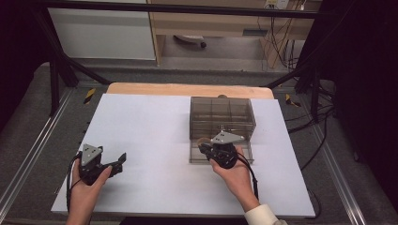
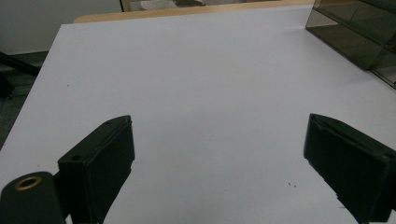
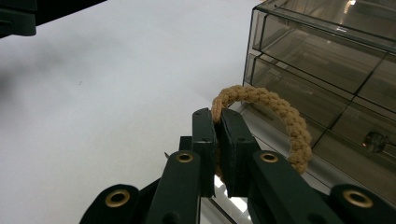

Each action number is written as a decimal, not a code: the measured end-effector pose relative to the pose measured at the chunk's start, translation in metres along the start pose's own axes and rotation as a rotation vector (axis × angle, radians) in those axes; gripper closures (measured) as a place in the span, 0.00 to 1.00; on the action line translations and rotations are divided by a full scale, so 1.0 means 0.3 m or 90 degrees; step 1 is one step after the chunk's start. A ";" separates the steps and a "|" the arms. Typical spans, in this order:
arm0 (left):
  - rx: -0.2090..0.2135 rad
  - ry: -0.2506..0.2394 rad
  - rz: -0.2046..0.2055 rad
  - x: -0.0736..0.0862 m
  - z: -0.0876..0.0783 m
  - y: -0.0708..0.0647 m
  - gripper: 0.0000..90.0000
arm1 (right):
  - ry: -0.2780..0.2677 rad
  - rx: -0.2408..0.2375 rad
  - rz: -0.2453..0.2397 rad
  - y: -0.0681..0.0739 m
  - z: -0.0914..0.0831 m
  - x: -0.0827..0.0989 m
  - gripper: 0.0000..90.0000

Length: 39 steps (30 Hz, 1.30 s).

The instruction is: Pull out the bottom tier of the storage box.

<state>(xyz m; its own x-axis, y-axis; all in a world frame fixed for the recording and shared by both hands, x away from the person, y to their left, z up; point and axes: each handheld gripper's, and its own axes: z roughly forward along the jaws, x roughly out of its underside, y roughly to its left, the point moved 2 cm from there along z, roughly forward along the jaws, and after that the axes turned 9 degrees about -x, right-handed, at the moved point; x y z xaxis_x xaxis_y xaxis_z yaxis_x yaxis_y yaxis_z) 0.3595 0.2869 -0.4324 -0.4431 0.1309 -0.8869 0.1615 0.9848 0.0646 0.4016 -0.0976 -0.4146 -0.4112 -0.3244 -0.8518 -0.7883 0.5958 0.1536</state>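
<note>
R gripper has its fingers clenched on a tan braided hair tie, held at the front edge of the smoked-acrylic drawer organizer, approx 3 o'clock from table centre. Best move, I'd judge: keep the pinch firm, lift the loop clear over the open drawer's lip w/o snagging, then let go. L gripper idles at 8 o'clock, fingers spread wide, nothing in them.

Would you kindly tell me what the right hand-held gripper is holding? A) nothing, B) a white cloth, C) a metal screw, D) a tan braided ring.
D: the right hand-held gripper is shut on a tan braided ring, beside the smoky clear drawer box.
</note>
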 end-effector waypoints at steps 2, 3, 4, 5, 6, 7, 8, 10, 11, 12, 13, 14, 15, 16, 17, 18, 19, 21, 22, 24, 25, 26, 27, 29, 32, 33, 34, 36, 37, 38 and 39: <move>0.000 0.000 -0.001 0.000 0.000 -0.001 0.09 | 0.002 -0.002 -0.001 0.002 0.003 0.000 0.95; 0.000 0.001 -0.001 0.000 0.000 -0.001 0.09 | 0.001 -0.002 -0.001 0.003 0.006 0.000 0.95; 0.000 0.000 0.000 0.000 0.000 -0.001 0.09 | 0.001 -0.003 0.000 0.004 0.007 0.000 0.95; 0.000 0.000 0.000 0.000 -0.001 -0.001 0.09 | 0.003 -0.004 0.001 0.006 0.010 0.001 0.95; 0.000 0.000 0.001 0.000 -0.001 -0.001 0.09 | 0.005 -0.006 0.001 0.007 0.010 0.001 0.95; 0.000 0.001 0.001 -0.001 -0.001 -0.001 0.09 | 0.005 -0.007 -0.001 0.009 0.012 0.001 0.95; -0.001 0.001 0.001 -0.001 0.000 0.000 0.09 | 0.005 -0.008 -0.002 0.010 0.013 0.002 0.95; -0.001 0.000 0.001 -0.003 0.000 0.001 0.09 | 0.006 -0.009 -0.002 0.011 0.015 0.002 0.95; -0.001 -0.001 0.000 -0.004 0.001 0.001 0.09 | 0.006 -0.009 0.001 0.012 0.017 0.003 0.95; 0.000 -0.001 0.001 -0.004 0.001 0.002 0.09 | 0.007 -0.011 0.000 0.012 0.021 0.004 0.95; 0.000 -0.001 0.002 -0.004 0.001 0.002 0.09 | 0.010 -0.011 0.001 0.013 0.024 0.005 0.95; 0.001 -0.001 0.002 -0.004 0.001 0.002 0.09 | 0.011 -0.011 0.002 0.015 0.028 0.006 0.95; 0.001 -0.002 0.001 -0.004 0.001 0.002 0.09 | 0.013 -0.012 0.001 0.016 0.031 0.007 0.95; 0.001 -0.002 0.002 -0.004 0.000 0.001 0.09 | 0.015 -0.013 0.001 0.018 0.034 0.008 0.95; 0.001 -0.002 0.002 -0.005 0.000 0.001 0.09 | 0.016 -0.013 -0.001 0.021 0.038 0.009 0.95; 0.001 -0.002 0.002 -0.005 0.000 0.001 0.09 | 0.017 -0.015 -0.001 0.023 0.040 0.009 0.95; 0.001 -0.003 0.002 -0.005 0.000 0.001 0.09 | 0.018 -0.016 -0.003 0.026 0.044 0.010 0.95; 0.001 -0.002 0.003 -0.006 0.000 0.001 0.09 | 0.021 -0.017 -0.006 0.028 0.048 0.012 0.95; 0.001 -0.002 0.003 -0.006 0.001 0.001 0.09 | 0.022 -0.018 -0.006 0.029 0.050 0.013 0.95; 0.001 -0.002 0.002 -0.006 0.002 0.000 0.09 | 0.023 -0.019 -0.004 0.031 0.053 0.014 0.95; 0.002 -0.002 0.002 -0.006 0.002 0.000 0.09 | 0.024 -0.020 -0.005 0.031 0.054 0.014 0.95; 0.002 -0.002 0.002 -0.006 0.002 0.000 0.09 | 0.025 -0.021 -0.006 0.031 0.055 0.015 0.95; 0.002 -0.002 0.002 -0.006 0.002 0.000 0.09 | 0.026 -0.020 -0.005 0.032 0.056 0.016 0.95; 0.001 -0.002 0.002 -0.006 0.002 0.002 0.09 | 0.028 -0.019 -0.005 0.031 0.059 0.018 0.95; 0.001 -0.002 0.001 -0.006 0.002 0.003 0.09 | 0.034 -0.016 -0.003 0.028 0.062 0.023 0.95; 0.001 -0.002 0.002 -0.006 0.001 0.003 0.09 | 0.035 -0.015 -0.003 0.026 0.063 0.025 0.95; 0.001 -0.002 0.002 -0.006 0.001 0.002 0.09 | 0.038 -0.014 -0.001 0.025 0.063 0.026 0.95; 0.001 -0.002 0.004 -0.006 0.001 0.000 0.09 | 0.041 -0.010 0.005 0.019 0.064 0.030 0.95; 0.001 -0.002 0.004 -0.006 0.001 0.000 0.09 | 0.043 -0.008 0.007 0.017 0.064 0.032 0.95; 0.002 -0.001 0.004 -0.006 0.001 0.000 0.09 | 0.043 -0.006 0.005 0.013 0.064 0.033 0.95; 0.002 -0.001 0.003 -0.006 0.002 0.000 0.09 | 0.042 -0.005 0.009 0.011 0.063 0.034 0.95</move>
<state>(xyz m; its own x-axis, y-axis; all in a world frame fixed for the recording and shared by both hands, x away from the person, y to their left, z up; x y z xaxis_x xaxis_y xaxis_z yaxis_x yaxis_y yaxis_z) 0.3608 0.2866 -0.4310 -0.4404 0.1358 -0.8875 0.1668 0.9837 0.0678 0.4036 -0.0850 -0.4323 -0.4511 -0.3643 -0.8148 -0.7858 0.5949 0.1691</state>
